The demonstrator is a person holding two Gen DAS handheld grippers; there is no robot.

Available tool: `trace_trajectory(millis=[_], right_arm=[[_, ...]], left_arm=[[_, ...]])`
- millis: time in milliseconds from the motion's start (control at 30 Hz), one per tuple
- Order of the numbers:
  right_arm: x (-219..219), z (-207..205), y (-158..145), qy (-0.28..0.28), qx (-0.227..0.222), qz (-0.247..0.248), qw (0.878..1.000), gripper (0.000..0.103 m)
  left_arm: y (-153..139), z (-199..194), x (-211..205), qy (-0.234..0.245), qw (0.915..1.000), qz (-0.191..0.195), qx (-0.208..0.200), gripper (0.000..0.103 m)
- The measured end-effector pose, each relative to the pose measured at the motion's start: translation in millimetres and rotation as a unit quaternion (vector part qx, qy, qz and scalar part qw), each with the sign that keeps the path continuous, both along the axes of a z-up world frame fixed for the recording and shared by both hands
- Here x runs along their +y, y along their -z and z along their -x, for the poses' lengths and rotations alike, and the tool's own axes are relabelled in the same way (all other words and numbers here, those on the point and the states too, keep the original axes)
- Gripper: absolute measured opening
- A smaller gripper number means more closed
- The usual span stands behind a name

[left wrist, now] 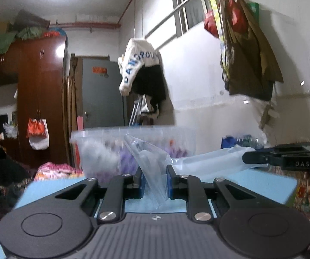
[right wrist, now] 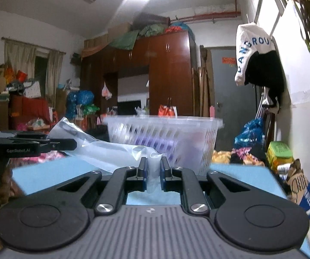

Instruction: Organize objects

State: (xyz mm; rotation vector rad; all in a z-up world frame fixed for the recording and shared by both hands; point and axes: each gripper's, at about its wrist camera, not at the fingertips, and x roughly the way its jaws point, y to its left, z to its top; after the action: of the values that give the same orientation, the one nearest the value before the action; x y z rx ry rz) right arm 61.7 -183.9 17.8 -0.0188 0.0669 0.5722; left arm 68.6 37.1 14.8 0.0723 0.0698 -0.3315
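Note:
A clear plastic bag [left wrist: 152, 161] is stretched between my two grippers above a light blue table [left wrist: 262, 183]. My left gripper [left wrist: 154, 181] is shut on one end of the bag, whose film bunches up between the blue pads. In the right wrist view my right gripper [right wrist: 153, 172] is shut on the other end of the clear plastic bag [right wrist: 116, 151]. Just behind stands a translucent slotted basket [right wrist: 165, 138] holding purple items. The right gripper shows at the right edge of the left wrist view, the left gripper at the left edge of the right one.
The light blue table [right wrist: 47, 177] spreads under both grippers. Clothes hang on the white wall [left wrist: 142, 71]. A dark wooden wardrobe [right wrist: 167, 73] and a grey door [right wrist: 230, 99] stand at the back. Bags and boxes [right wrist: 282, 157] crowd the floor at right.

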Motion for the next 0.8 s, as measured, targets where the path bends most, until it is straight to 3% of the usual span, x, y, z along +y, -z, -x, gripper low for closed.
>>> trace_trajectory(millis=[200,367,500,700,733,800], right_arm=[[3,-47,-53,0.012,-0.014,-0.006,1.0,0.013],[10,-108,-82,0.022,0.013,-0.012,1.0,0.012],[22,-154,-79,0.039,0.049,-0.003,0.998,0.012],[31,-182,-54,0.057,0.081,0.024,0.995,0.013],[31,-182,-53,0.06,0.081,0.027,0.995,0.016],[28,-184,-52,0.064,0.086,0.026,0.994,0.038]], left_arm=[[-53,-40,-5,-0.008,0.9996,-0.002,-0.029,0.023],[-87,-97,-4,-0.02,0.9997,-0.007,-0.01,0.023],[-89,-145,2,-0.03,0.9991,-0.007,0.031,0.023],[-69,-184,8,-0.037,0.9966,0.006,0.073,0.023],[-66,-185,10,-0.035,0.9965,0.01,0.075,0.025],[-64,-184,10,-0.062,0.9962,0.006,0.062,0.046]])
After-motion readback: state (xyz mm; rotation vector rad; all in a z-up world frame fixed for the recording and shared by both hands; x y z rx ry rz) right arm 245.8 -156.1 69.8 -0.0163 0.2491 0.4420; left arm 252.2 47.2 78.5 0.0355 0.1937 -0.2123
